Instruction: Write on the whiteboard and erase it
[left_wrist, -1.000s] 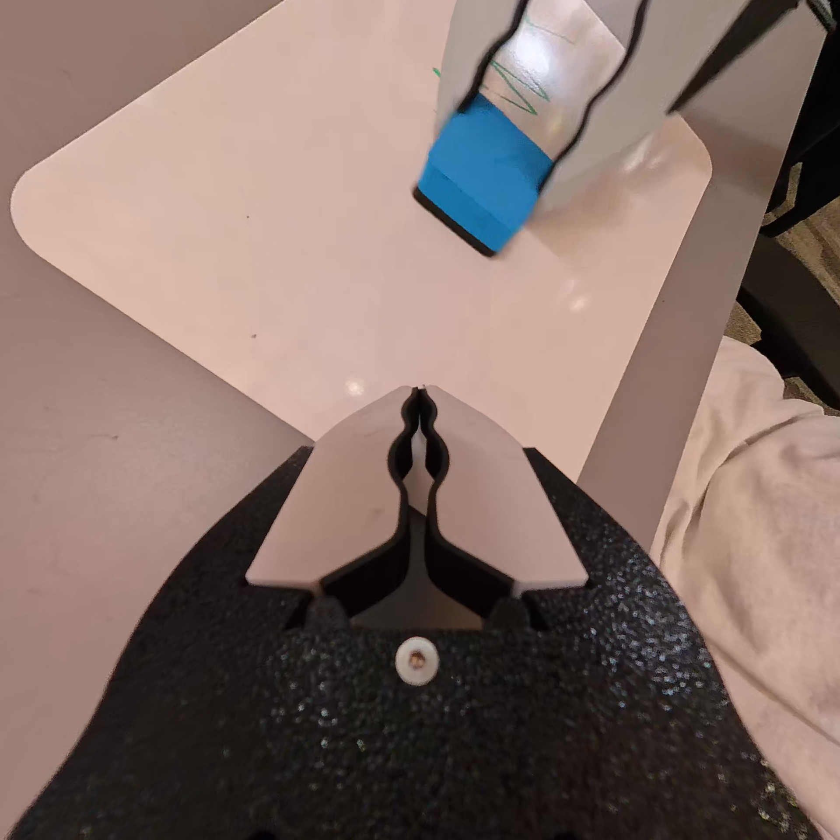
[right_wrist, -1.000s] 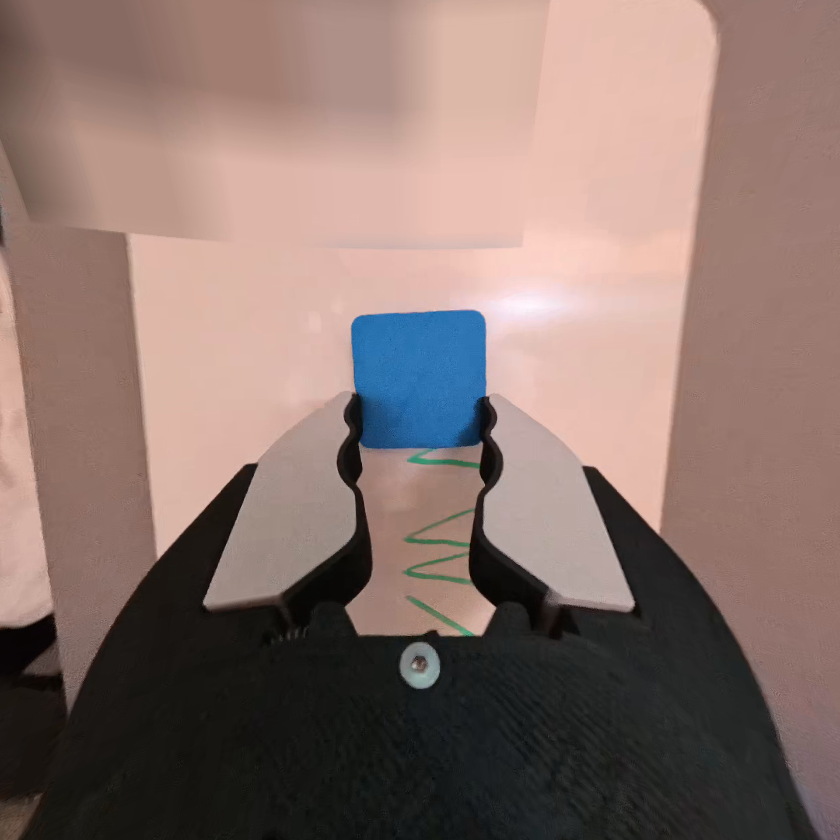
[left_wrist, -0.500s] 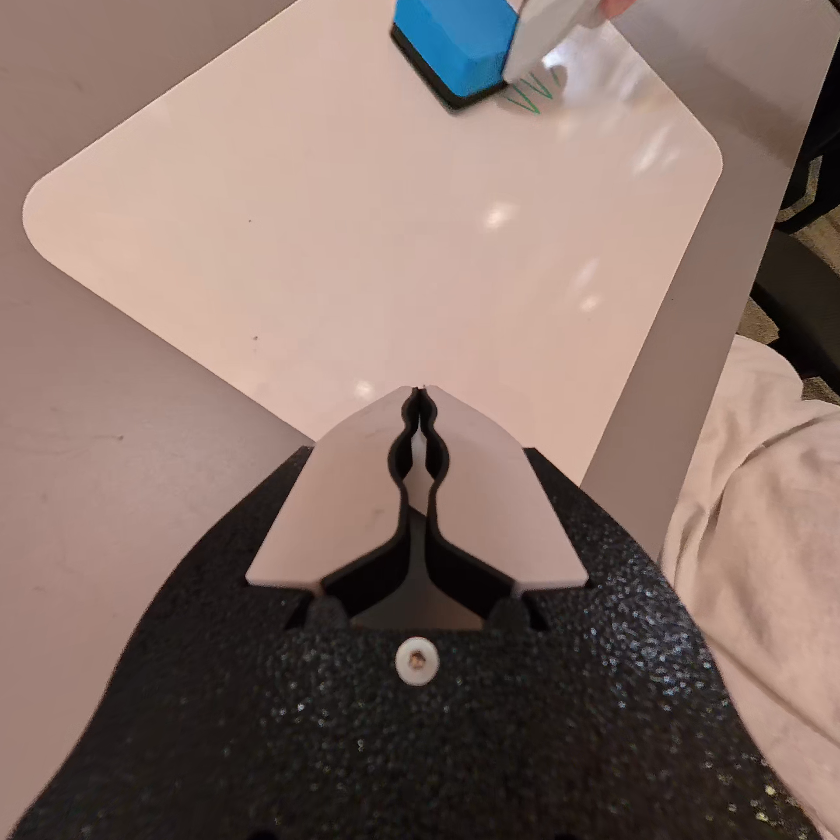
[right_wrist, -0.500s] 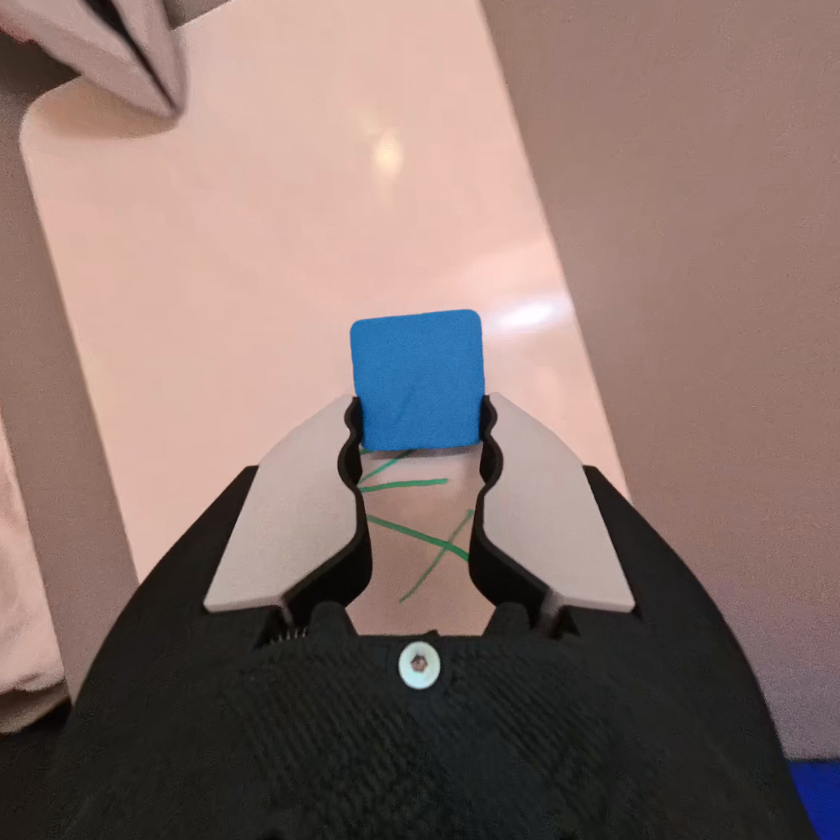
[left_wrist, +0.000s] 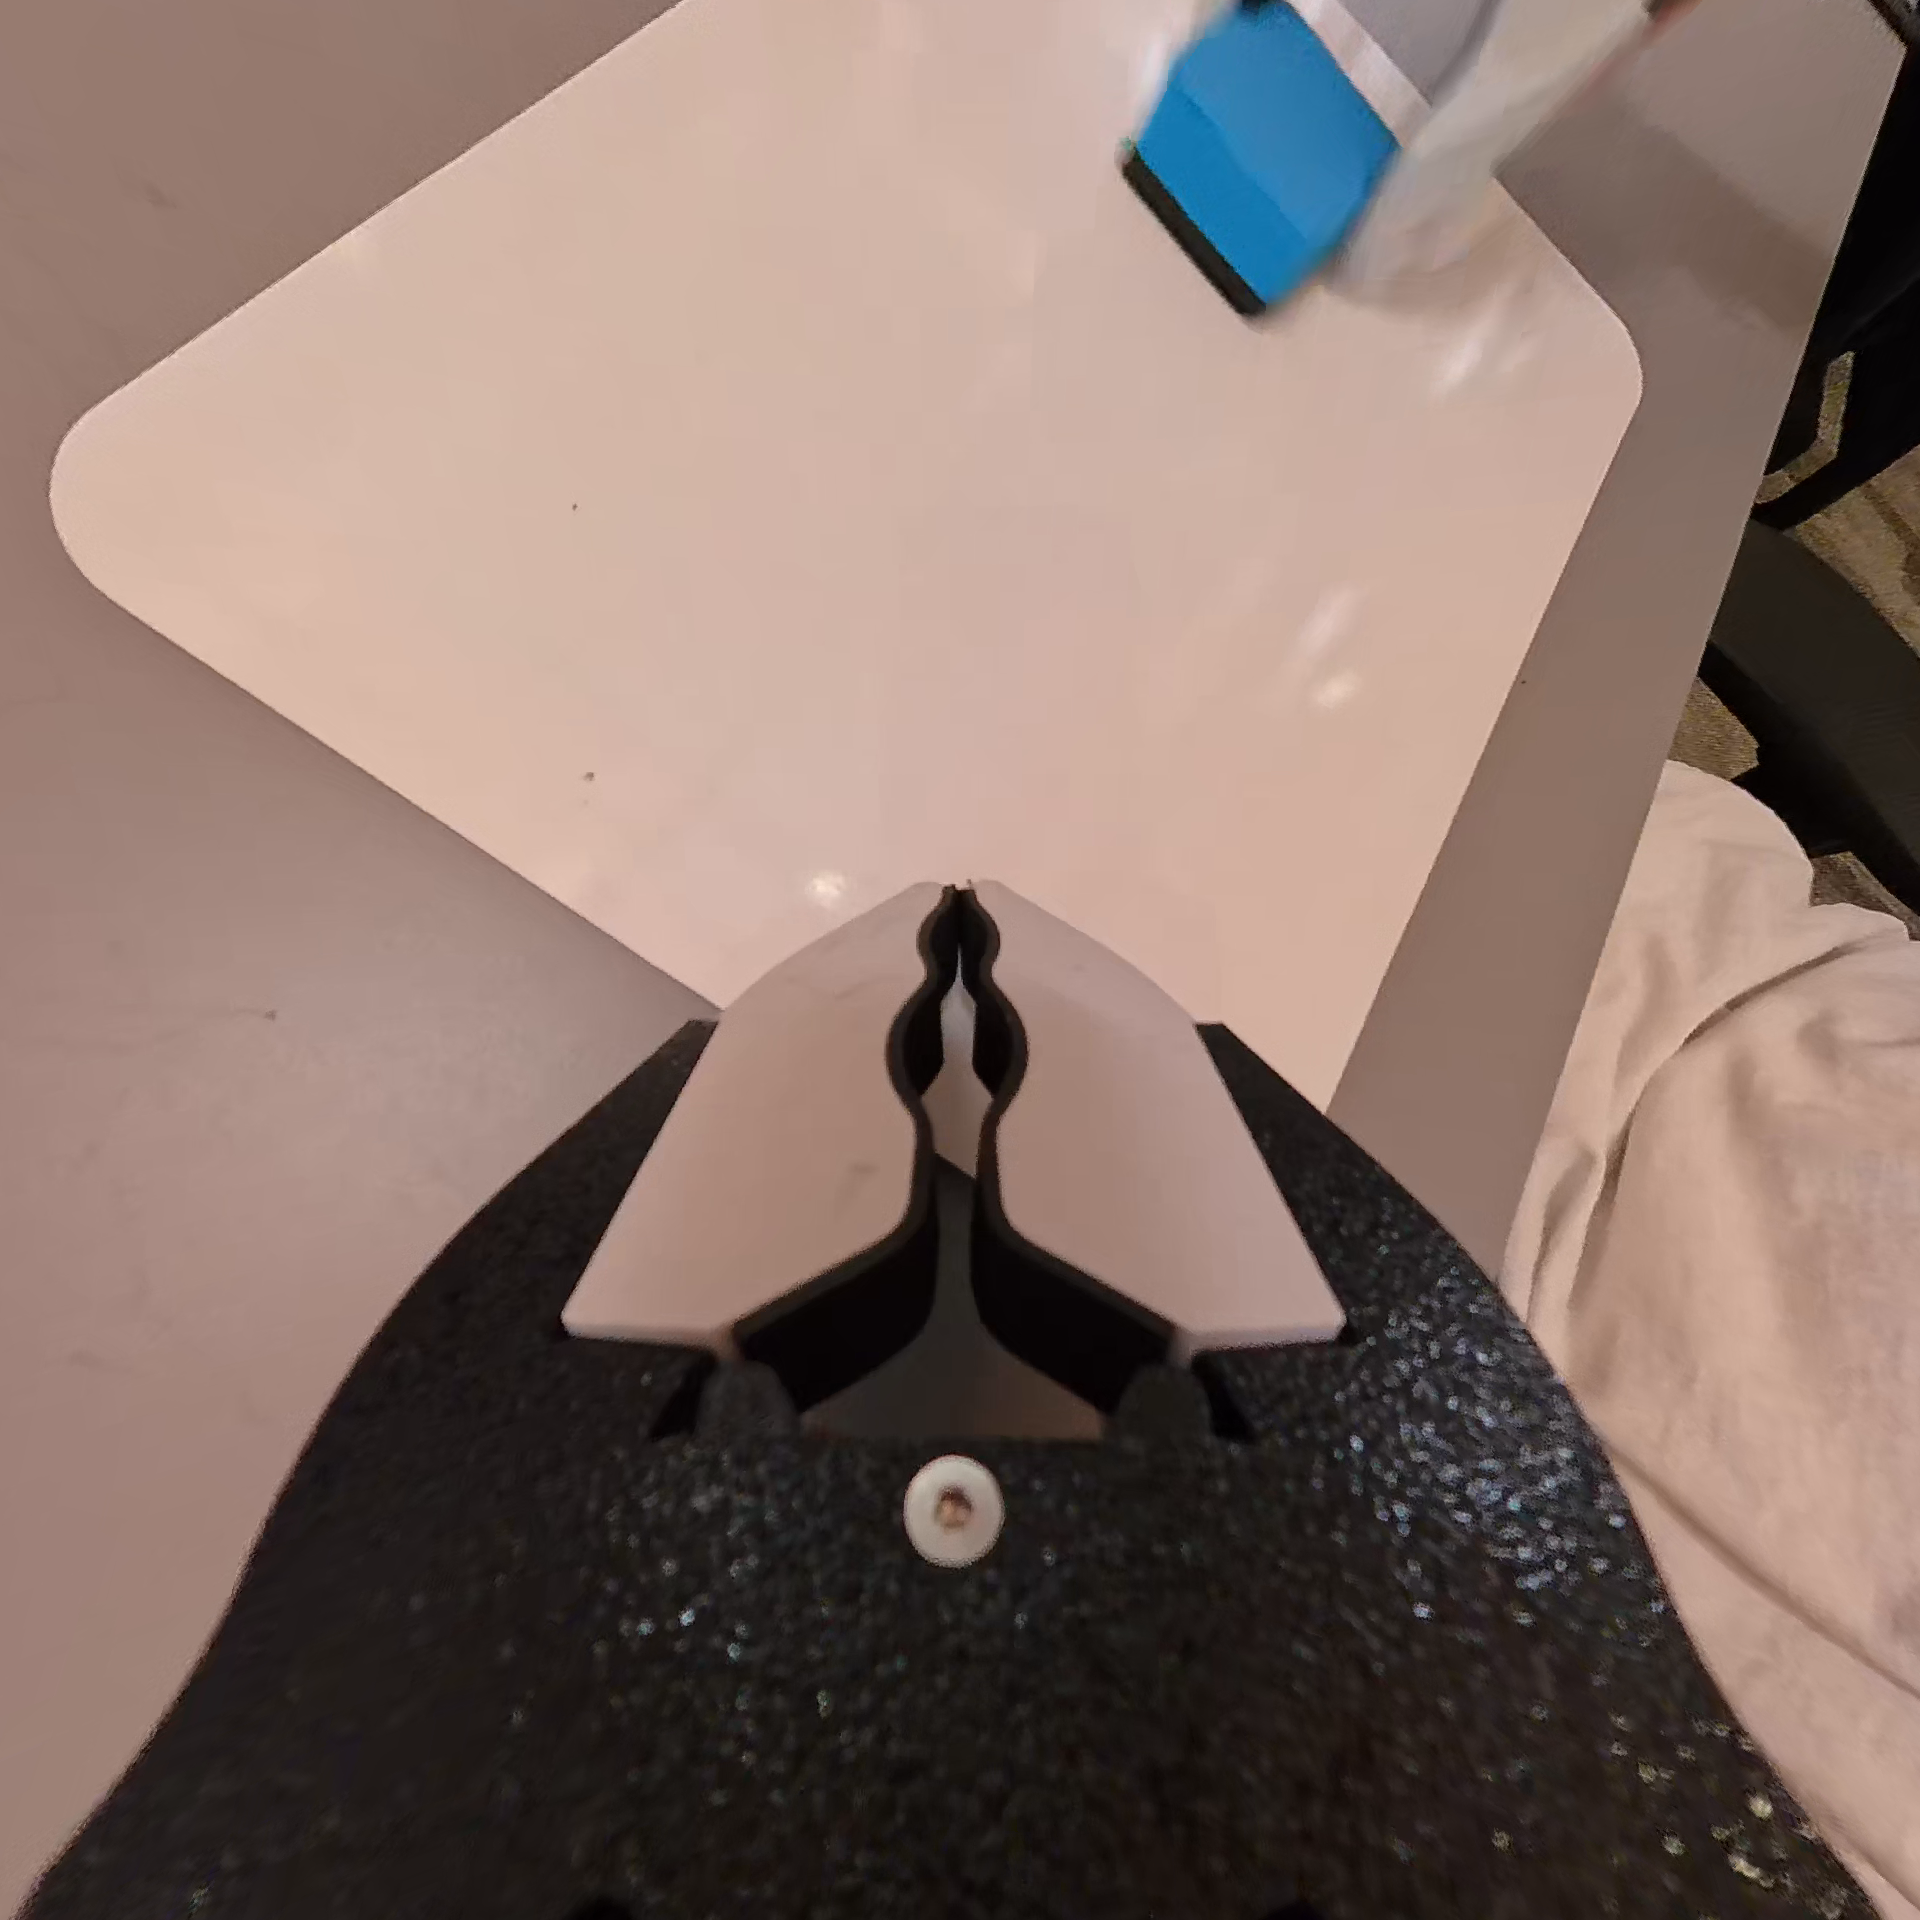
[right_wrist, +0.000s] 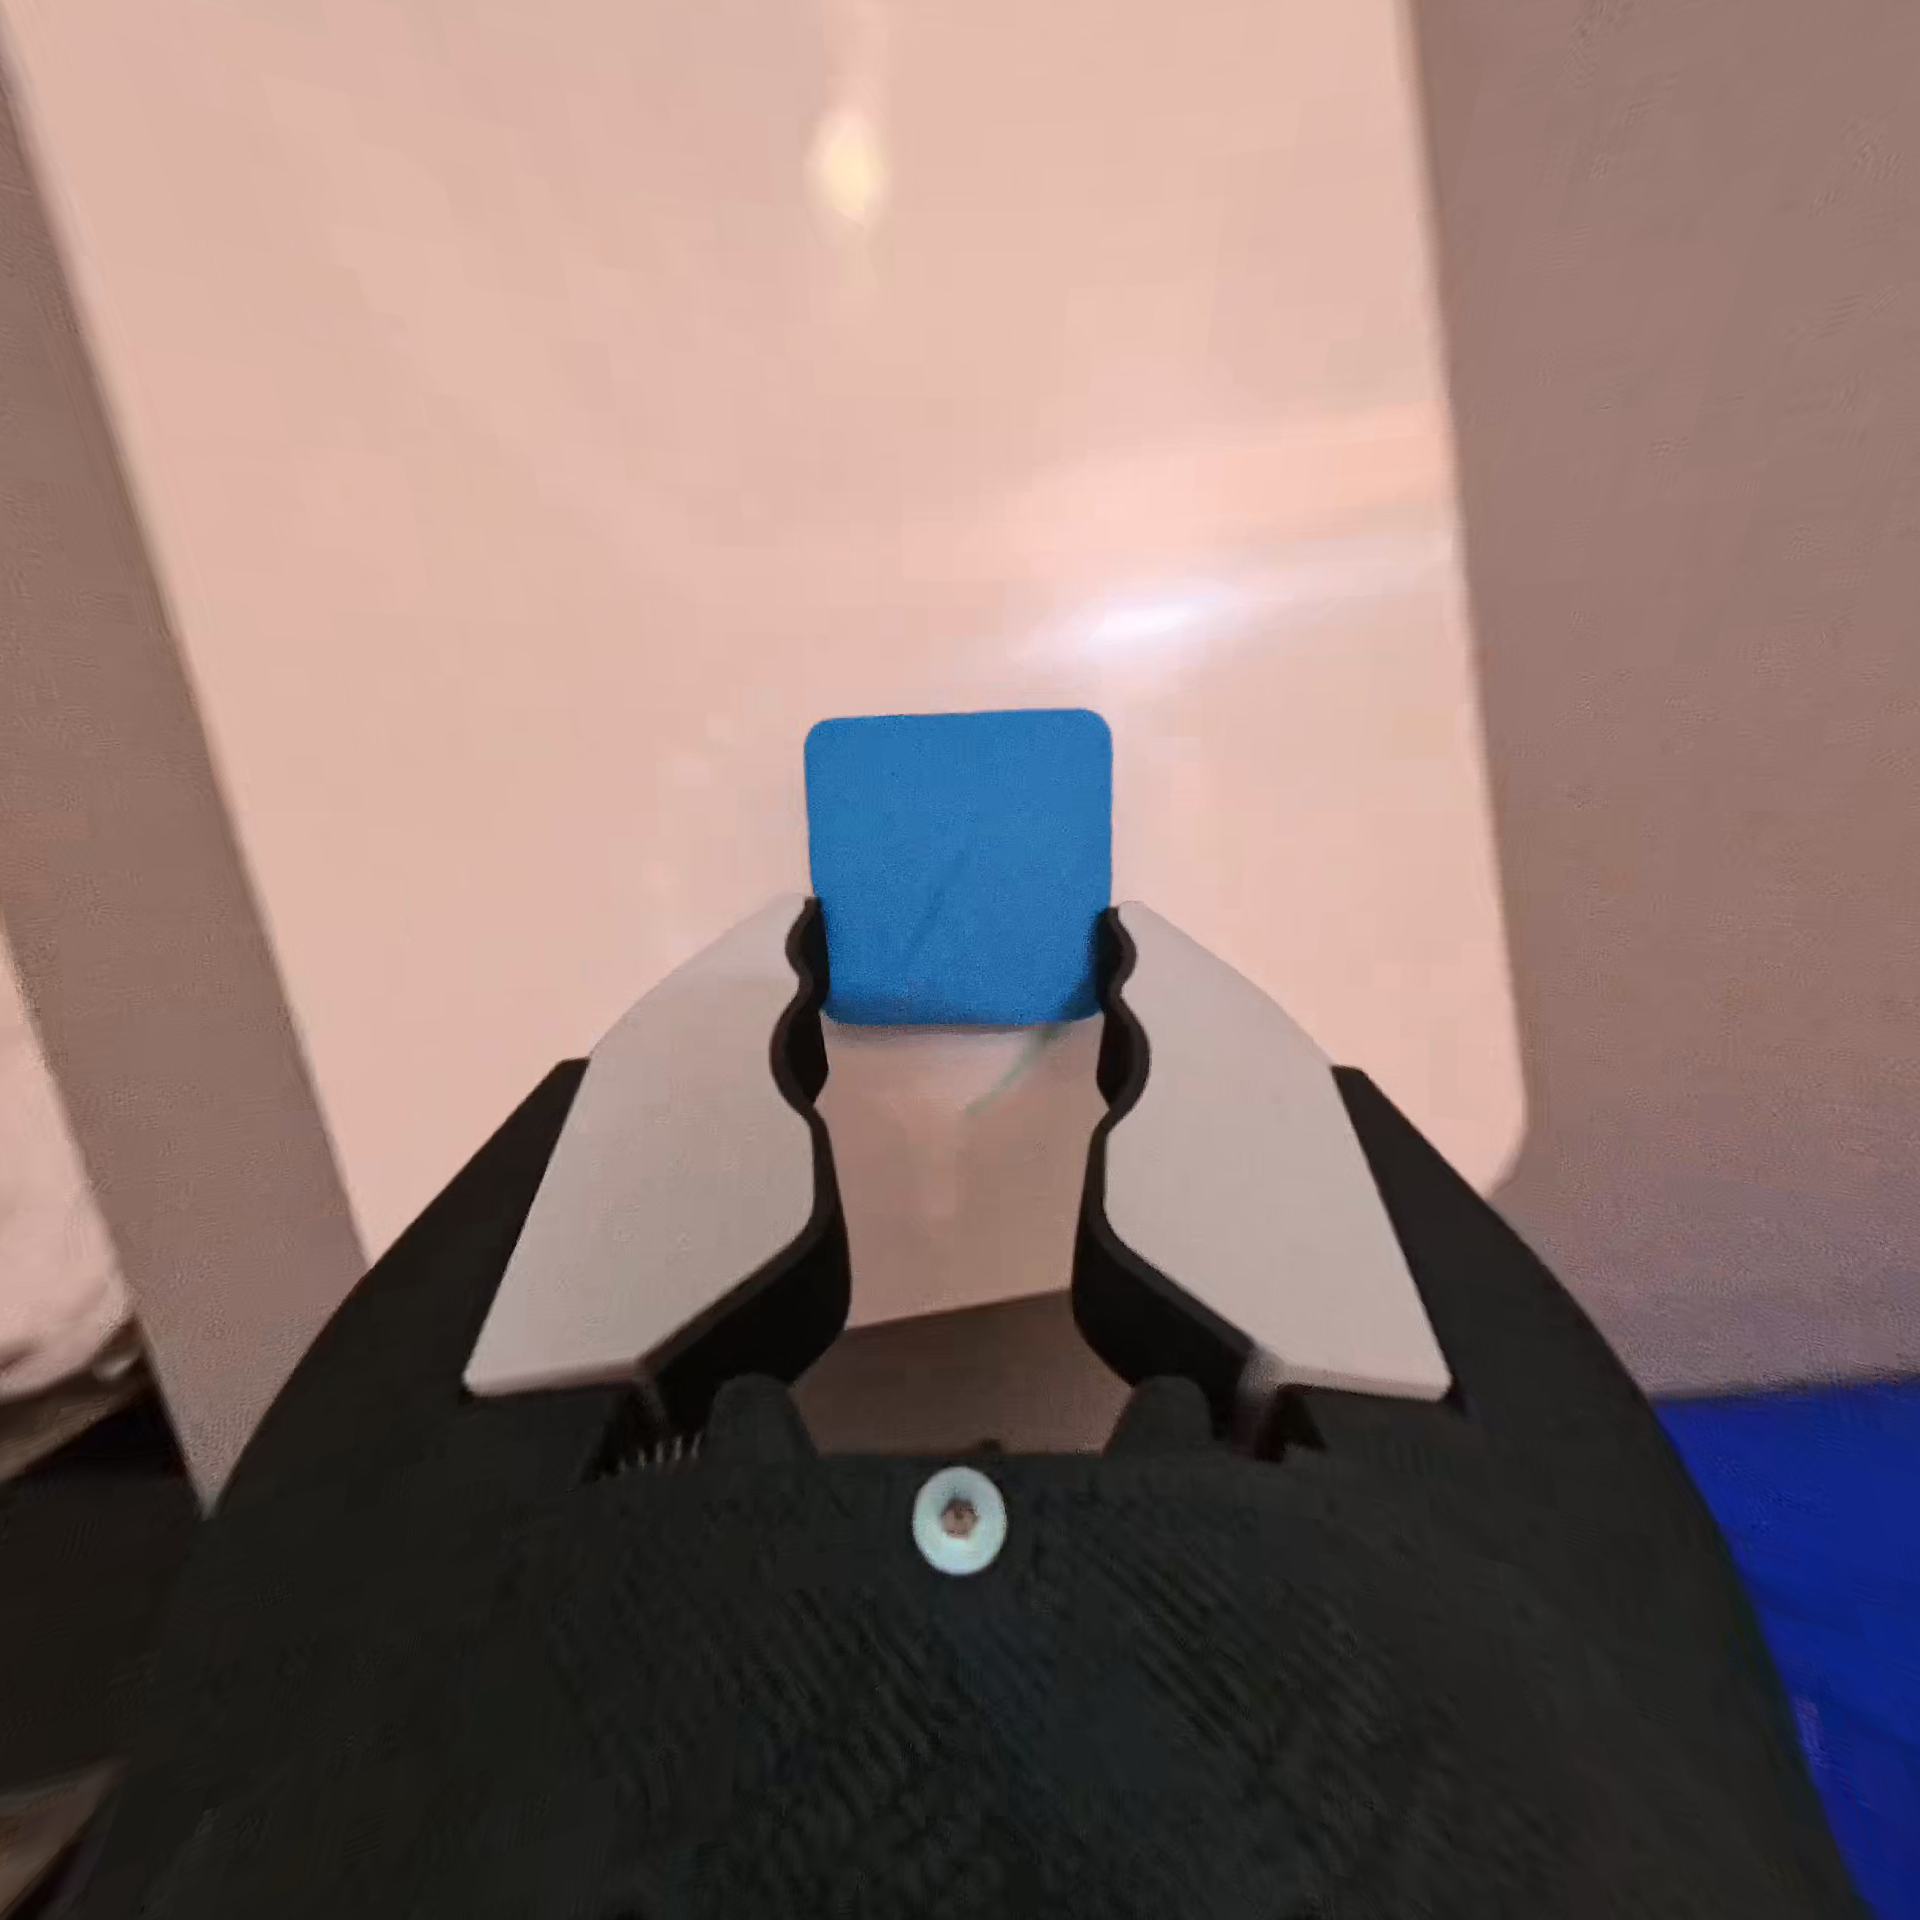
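A white whiteboard (left_wrist: 831, 499) lies flat on the grey table. My left gripper (left_wrist: 958, 891) is shut and empty, its tips over the board's near edge. My right gripper (right_wrist: 958, 925) is shut on a blue eraser (right_wrist: 958, 862) with a black felt base, pressed on the whiteboard (right_wrist: 727, 416). In the left wrist view the blue eraser (left_wrist: 1262, 156) and the right gripper appear blurred at the board's far right corner. A short faint green mark (right_wrist: 1013, 1070) shows on the board just behind the eraser, between the fingers.
The grey table (left_wrist: 260, 1091) surrounds the board. A person's light sleeve or clothing (left_wrist: 1714, 1195) lies at the right past the table edge. A black chair (left_wrist: 1849, 665) stands beyond. A blue object (right_wrist: 1808, 1662) sits at the lower right of the right wrist view. The gap from one gripper's tips to the other's is roughly 20 cm.
The right gripper has swept the eraser back and forth over the green scribbles. Most green lines are gone; only a short faint mark shows now. The left gripper has stayed still.
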